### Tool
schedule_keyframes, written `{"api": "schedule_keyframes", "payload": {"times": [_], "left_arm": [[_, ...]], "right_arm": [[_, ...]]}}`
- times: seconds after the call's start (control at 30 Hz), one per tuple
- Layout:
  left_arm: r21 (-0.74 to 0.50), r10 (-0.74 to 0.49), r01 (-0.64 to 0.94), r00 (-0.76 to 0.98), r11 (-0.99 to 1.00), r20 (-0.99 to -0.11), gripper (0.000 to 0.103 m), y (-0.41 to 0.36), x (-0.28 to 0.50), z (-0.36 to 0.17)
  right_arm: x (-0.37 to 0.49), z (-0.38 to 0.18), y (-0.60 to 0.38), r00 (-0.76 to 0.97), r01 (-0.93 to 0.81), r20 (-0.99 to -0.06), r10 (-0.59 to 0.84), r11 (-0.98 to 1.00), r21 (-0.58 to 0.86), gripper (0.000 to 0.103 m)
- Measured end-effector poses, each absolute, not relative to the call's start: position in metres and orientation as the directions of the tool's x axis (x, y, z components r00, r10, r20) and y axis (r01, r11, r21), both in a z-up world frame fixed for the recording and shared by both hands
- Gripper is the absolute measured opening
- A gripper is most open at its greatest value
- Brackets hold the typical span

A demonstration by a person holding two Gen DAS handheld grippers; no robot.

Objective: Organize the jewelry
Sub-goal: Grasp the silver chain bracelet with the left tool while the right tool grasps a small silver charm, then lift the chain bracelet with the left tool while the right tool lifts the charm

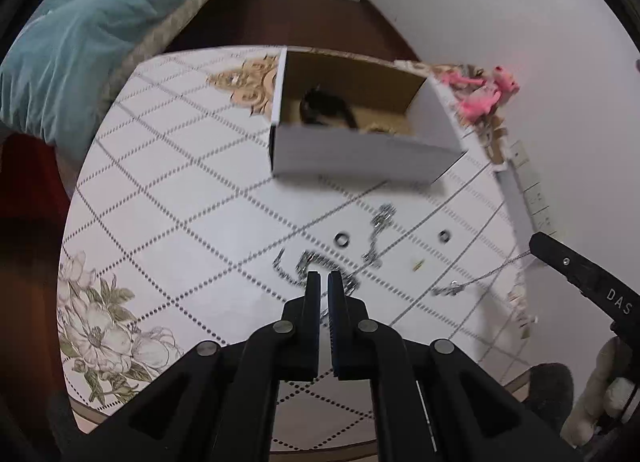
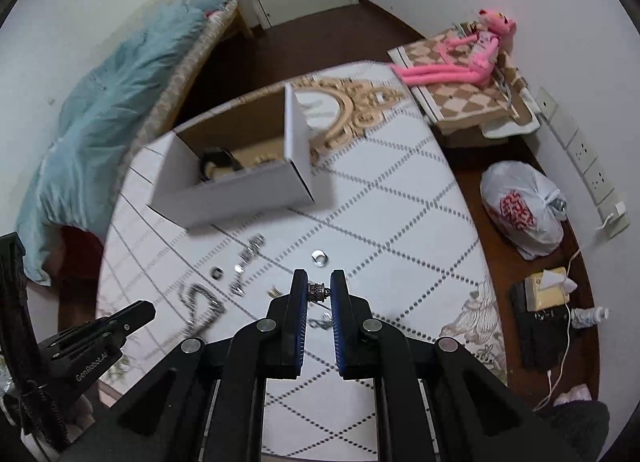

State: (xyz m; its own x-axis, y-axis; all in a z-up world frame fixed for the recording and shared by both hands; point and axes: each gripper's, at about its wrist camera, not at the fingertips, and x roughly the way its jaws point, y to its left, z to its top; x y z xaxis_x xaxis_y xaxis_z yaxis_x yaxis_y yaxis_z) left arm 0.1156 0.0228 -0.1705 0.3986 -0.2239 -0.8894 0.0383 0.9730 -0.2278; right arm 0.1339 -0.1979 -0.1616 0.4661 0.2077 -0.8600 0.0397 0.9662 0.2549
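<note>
Left side: the left gripper (image 1: 324, 276) hangs low over the patterned table (image 1: 168, 190), its jaws nearly together with only a thin slit between them and nothing visibly pinched. Directly under its tips lies a coiled silver chain (image 1: 320, 262). Whether the tips touch it cannot be told from this view.

Centre: an open white cardboard box (image 2: 236, 190) stands on the table beyond the loose pieces, with a dark item already inside. Between the box and the grippers lie 2 rings, a steel ring (image 2: 216, 273) and a clear ring (image 2: 319, 257), plus a short beaded chain (image 2: 250, 252) and a small gold-coloured piece (image 1: 419, 264).

Right side: the right gripper (image 2: 319, 292) is clamped on a small metal bead (image 2: 317, 291) at the very tips. In the left wrist view a thin necklace chain (image 1: 480, 276) runs from that gripper down to the table, so the bead appears to be its end fitting.

Assessment: the step in hand appears to be carrying the necklace to the box. The grip is shallow and should not be loosened. Raise the piece until the trailing chain is off the table, to avoid dragging the rings. Travel slowly, so the hanging length does not swing, and release only once above the box opening.
</note>
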Motion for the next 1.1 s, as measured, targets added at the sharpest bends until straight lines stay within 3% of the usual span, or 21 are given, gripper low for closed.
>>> {"api": "schedule_keyframes", "payload": {"times": [0.1, 0.17, 0.2, 0.23, 0.53, 0.6, 0.63, 0.7, 0.87, 1.1], "left_arm": [[-0.255, -0.247, 0.032, 0.396, 0.966, -0.884, 0.01, 0.02, 0.124, -0.173], [-0.236, -0.232, 0.036, 0.366, 0.971, -0.901, 0.033, 0.012, 0.133, -0.186], [-0.227, -0.226, 0.039, 0.349, 0.973, -0.909, 0.058, 0.006, 0.136, -0.194], [-0.225, -0.227, 0.045, 0.337, 0.973, -0.914, 0.063, 0.001, 0.137, -0.201], [-0.064, -0.101, 0.134, 0.288, 0.989, -0.952, 0.059, -0.043, 0.139, -0.244], [-0.002, -0.057, 0.168, 0.326, 0.986, -0.944, 0.042, -0.05, 0.137, -0.243], [-0.007, -0.068, 0.18, 0.336, 0.984, -0.939, 0.021, -0.052, 0.138, -0.242], [0.001, -0.062, 0.183, 0.336, 0.983, -0.94, 0.009, -0.054, 0.14, -0.241], [-0.042, -0.101, 0.168, 0.36, 0.985, -0.928, 0.008, -0.048, 0.142, -0.229], [-0.196, -0.247, 0.16, 0.425, 0.967, -0.871, 0.007, -0.023, 0.132, -0.166]], "right_arm": [[0.136, -0.15, -0.196, 0.487, 0.025, -0.848, 0.209, 0.967, 0.252, 0.012], [0.137, -0.149, -0.195, 0.491, 0.024, -0.849, 0.195, 0.971, 0.237, 0.012], [0.138, -0.152, -0.196, 0.488, 0.029, -0.852, 0.19, 0.972, 0.234, 0.012], [0.139, -0.156, -0.197, 0.481, 0.035, -0.857, 0.184, 0.973, 0.228, 0.012], [0.138, -0.192, -0.216, 0.426, 0.108, -0.895, 0.134, 0.974, 0.197, 0.012], [0.138, -0.195, -0.22, 0.423, 0.119, -0.898, 0.124, 0.974, 0.19, 0.012], [0.137, -0.197, -0.222, 0.421, 0.124, -0.899, 0.121, 0.974, 0.189, 0.012], [0.137, -0.198, -0.224, 0.418, 0.128, -0.901, 0.117, 0.974, 0.186, 0.012], [0.136, -0.196, -0.224, 0.42, 0.12, -0.898, 0.129, 0.973, 0.196, 0.012], [0.136, -0.162, -0.213, 0.45, 0.058, -0.867, 0.212, 0.962, 0.265, 0.012]]}}
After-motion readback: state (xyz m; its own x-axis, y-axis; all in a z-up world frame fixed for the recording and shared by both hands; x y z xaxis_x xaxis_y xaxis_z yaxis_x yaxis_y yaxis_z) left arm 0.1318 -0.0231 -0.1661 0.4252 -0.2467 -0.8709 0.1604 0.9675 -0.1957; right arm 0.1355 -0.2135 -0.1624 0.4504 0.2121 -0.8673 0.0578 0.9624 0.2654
